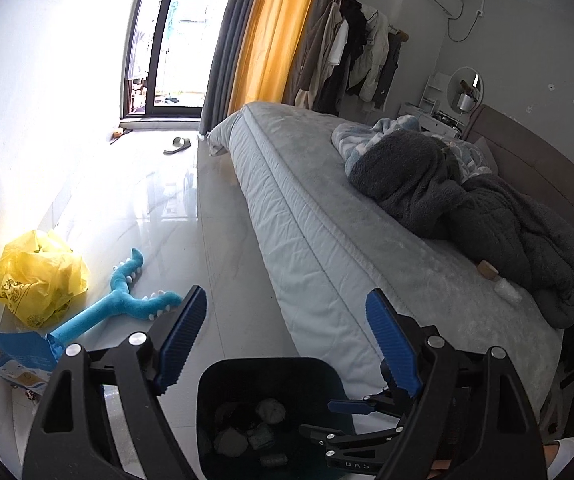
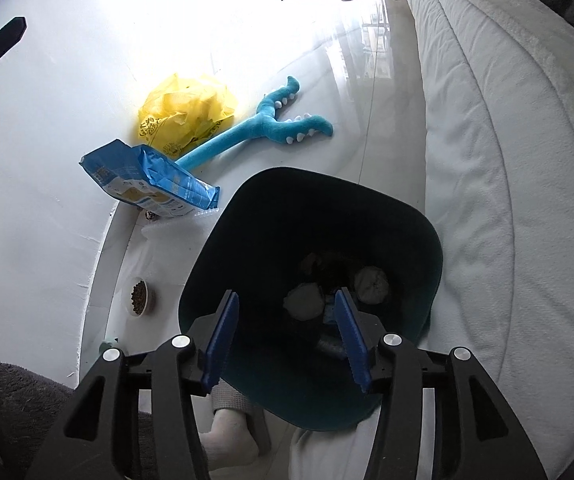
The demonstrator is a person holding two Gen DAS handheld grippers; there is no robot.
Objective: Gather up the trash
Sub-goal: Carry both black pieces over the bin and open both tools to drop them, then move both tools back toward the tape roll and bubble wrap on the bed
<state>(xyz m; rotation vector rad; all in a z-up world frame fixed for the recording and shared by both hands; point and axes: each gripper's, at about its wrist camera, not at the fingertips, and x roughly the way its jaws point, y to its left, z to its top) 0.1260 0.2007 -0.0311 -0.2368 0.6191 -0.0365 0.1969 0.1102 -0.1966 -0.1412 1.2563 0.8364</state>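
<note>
A yellow plastic bag [image 2: 187,118] is lying crumpled by the wall, touching a blue plush toy [image 2: 263,120]. A blue pouch [image 2: 151,180] is resting beside them. The dark trash bin [image 2: 427,240] (crumpled wads [image 2: 371,284] already inside) is standing beside the bed [image 2: 507,200]. The right gripper [image 2: 287,340] is hovering over it, jaws parted, empty. The left gripper [image 1: 283,336] is gaping wide, gripping nothing.

The glossy white tiled floor [image 2: 327,92] carries a dark teal plastic bin [image 2: 427,240], a crumpled yellow plastic bag [image 2: 187,108], a blue plush toy [image 2: 263,120], a blue printed pouch [image 2: 147,180] and a small bowl of kibble [image 2: 139,296].
</note>
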